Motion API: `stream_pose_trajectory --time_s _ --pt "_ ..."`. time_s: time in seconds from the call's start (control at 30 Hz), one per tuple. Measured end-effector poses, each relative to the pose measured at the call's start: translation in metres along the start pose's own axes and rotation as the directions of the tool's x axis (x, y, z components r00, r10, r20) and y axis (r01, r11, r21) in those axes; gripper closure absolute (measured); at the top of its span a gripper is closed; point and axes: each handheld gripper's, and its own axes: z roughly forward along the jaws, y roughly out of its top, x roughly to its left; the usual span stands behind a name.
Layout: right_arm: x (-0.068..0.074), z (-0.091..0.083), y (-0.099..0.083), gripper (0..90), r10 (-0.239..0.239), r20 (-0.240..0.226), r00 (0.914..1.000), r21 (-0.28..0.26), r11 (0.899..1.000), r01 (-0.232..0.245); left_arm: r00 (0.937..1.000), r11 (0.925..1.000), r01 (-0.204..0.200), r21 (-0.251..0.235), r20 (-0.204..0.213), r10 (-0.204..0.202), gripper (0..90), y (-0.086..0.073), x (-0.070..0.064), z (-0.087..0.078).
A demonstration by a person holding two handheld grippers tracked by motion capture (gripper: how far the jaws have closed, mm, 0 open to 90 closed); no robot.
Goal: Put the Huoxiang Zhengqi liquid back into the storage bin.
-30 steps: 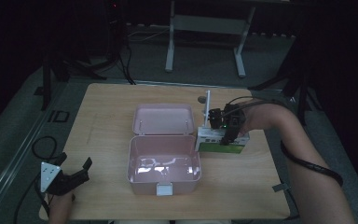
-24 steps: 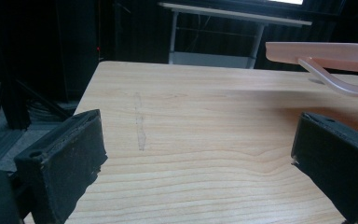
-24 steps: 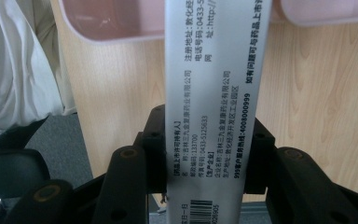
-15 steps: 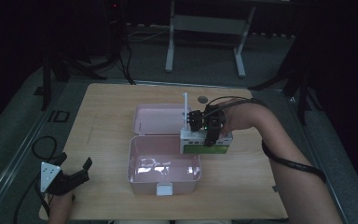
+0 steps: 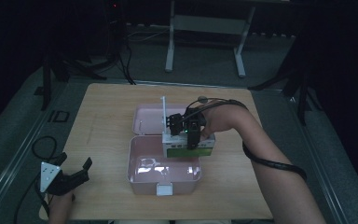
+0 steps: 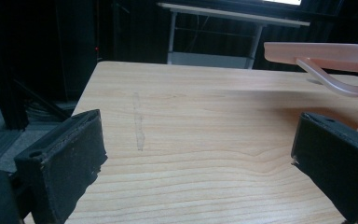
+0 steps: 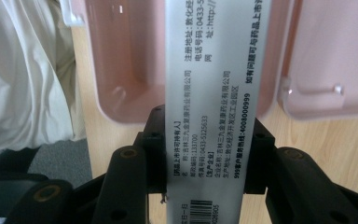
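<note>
High view: your tabletop (image 5: 107, 107) carries the open pink case (image 5: 142, 175), still empty. Your right tongs (image 5: 186, 140) pinch the medicine box (image 5: 189, 150) over the case's far right corner; lowering and release remain. Your left tongs (image 5: 72, 175) rest spread, idle.

right gripper (image 5: 188, 135) carried medicine box (image 5: 189, 148) over pink case (image 5: 135, 172).
</note>
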Motion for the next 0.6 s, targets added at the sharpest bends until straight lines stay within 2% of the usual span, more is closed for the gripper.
stream_pose_trajectory --time_s 0.17,0.23,0.33,0.5,0.6 --pt "0.003 0.002 0.027 61.9 -0.014 0.008 0.9999 0.002 1.000 0.014 1.0000 1.0000 0.004 -0.002 0.002 -0.004 3.0 0.000 0.000 0.000" --pt "0.004 0.002 0.032 61.9 -0.024 0.010 0.9997 0.004 1.000 0.023 1.0000 1.0000 0.006 -0.002 0.004 -0.006 3.0 0.000 0.000 0.000" --pt "0.008 0.004 0.044 61.9 -0.040 -0.003 0.9992 -0.019 0.999 0.040 1.0000 1.0000 0.006 -0.003 0.007 -0.006 3.0 0.000 0.000 0.000" --pt "0.010 0.007 0.050 61.9 -0.048 -0.009 0.9988 -0.036 0.998 0.047 0.9999 1.0000 0.009 -0.002 0.011 -0.009 3.0 0.000 0.001 0.000" --pt "0.010 0.017 0.051 61.9 -0.045 -0.022 0.9987 -0.039 0.998 0.044 0.9999 1.0000 0.008 -0.002 0.011 -0.008 3.0 0.000 0.001 0.000"
